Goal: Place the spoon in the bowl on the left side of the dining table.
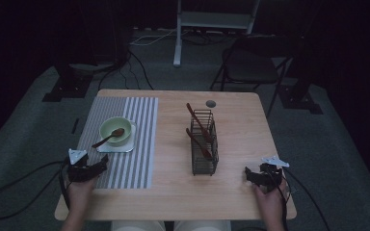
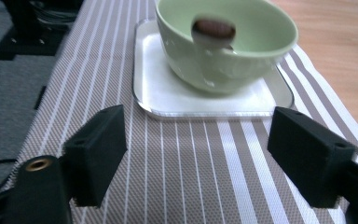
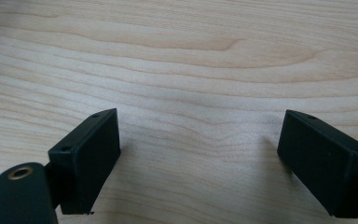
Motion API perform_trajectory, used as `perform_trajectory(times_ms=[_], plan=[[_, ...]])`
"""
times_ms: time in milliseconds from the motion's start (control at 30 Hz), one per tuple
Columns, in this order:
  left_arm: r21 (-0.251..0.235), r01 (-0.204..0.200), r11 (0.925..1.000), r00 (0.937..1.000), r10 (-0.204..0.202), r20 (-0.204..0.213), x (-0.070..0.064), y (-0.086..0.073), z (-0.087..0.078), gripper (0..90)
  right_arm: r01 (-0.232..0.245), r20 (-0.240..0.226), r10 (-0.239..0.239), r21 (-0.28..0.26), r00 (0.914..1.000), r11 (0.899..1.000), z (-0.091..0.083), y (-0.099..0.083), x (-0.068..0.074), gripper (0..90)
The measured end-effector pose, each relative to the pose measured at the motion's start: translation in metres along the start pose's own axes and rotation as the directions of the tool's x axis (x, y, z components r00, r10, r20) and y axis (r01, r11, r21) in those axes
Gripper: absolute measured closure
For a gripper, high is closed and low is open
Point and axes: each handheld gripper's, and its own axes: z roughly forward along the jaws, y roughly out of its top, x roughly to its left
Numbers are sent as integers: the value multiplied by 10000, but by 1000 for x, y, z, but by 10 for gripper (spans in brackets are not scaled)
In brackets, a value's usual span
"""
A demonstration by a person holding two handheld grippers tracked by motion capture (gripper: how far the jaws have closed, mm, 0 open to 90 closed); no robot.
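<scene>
The left hand-held gripper (image 1: 101, 166) is resting wide open at lower left, facing the pale green ceramic cup (image 2: 223, 42); the right hand-held gripper (image 1: 248, 174) is lying open on the light wooden surface (image 3: 177, 60) at lower right.

Ahead of my left tool (image 1: 101, 165) lies open striped mat (image 1: 135, 159), then the white coaster (image 2: 168, 93) and green cup (image 2: 223, 46) with a spoon (image 1: 107, 138) handle jutting toward me. My right tool (image 1: 250, 175) faces bare bench (image 3: 191, 70). Between them the wire rack (image 1: 204, 144) stands tall, spoons sticking up, blocking any low crossing.
</scene>
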Motion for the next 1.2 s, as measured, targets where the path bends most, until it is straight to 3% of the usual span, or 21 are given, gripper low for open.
perform_trajectory(times_ms=[100,200,333,400,533,633,700,767,967,1200], plan=[[114,36,9999,9999,-37,131,2,-8,-2,185,0,-1,0,1,10000,10000,0,0,0,123],[298,-92,9995,9997,85,226,4,-14,-4,106,0,1,0,0,10000,10000,0,0,0,123],[325,-182,9993,9994,172,307,3,-18,-11,99,2,-1,-2,0,10000,10000,0,0,0,123],[463,-335,9984,9983,312,497,3,-20,-14,23,1,0,-1,0,10000,10000,0,0,0,123],[133,-603,9981,9981,600,160,2,-26,-22,19,4,-1,-4,0,10000,10000,0,0,0,123],[-5,-625,9980,9979,625,187,3,-29,-27,19,-1,-1,1,1,10000,10000,0,0,0,123],[-11,-661,9978,9975,661,257,4,-31,-28,20,3,-1,-3,1,10000,10000,0,0,0,123],[23,-1151,9933,9928,1150,323,5,-38,-30,20,2,0,-2,-1,10000,10000,0,0,0,123],[235,-1392,9900,9898,1384,343,6,-48,-37,20,1,0,-1,0,10000,10000,0,0,0,123],[380,-1244,9915,9922,1240,129,12,-57,-45,20,1,0,-1,0,10000,10000,0,0,0,123]])
